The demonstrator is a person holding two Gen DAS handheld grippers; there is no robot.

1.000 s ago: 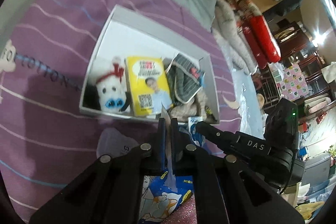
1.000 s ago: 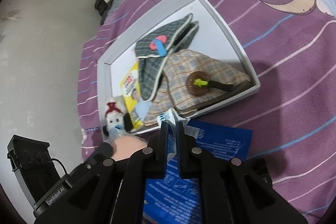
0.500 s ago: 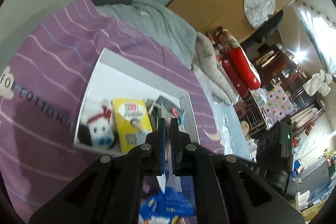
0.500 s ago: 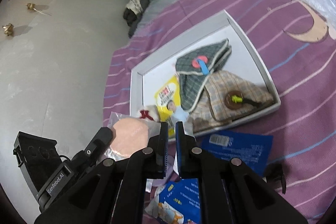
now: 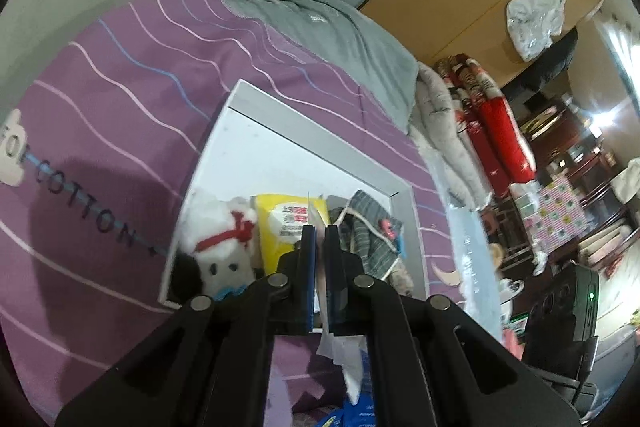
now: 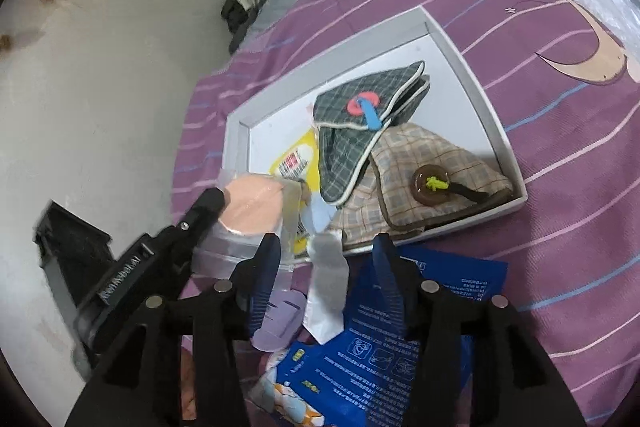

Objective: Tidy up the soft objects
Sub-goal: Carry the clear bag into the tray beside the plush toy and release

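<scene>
So here's where we are with the tidy-up. The tray (image 6: pixel 472 75) on the bed (image 6: pixel 568 131) already has a good haul in it: the plush (image 5: pixel 224 255) in one corner, the yellow pack (image 5: pixel 286 227) next to it, then the green plaid pouch (image 6: pixel 360 131) lying partly over the tan one (image 6: pixel 420 183). That part looks done to us.

Our left claw (image 5: pixel 320 275) is pinched together on the thin clear edge of a wrapper (image 6: pixel 244 227) with a round pink pad (image 6: pixel 252 203) inside, held up over the tray's near corner, right above the yellow pack. Our right claw (image 6: pixel 328 279) has its fingers spread apart, holding nothing, with a strip of the clear film hanging between them.

What's left, as far as we can tell: the pad isn't in the tray yet, and the blue packet (image 6: pixel 400 339) sits on the bed just outside the tray's near rim. There's plenty of bare tray floor at the far end.
</scene>
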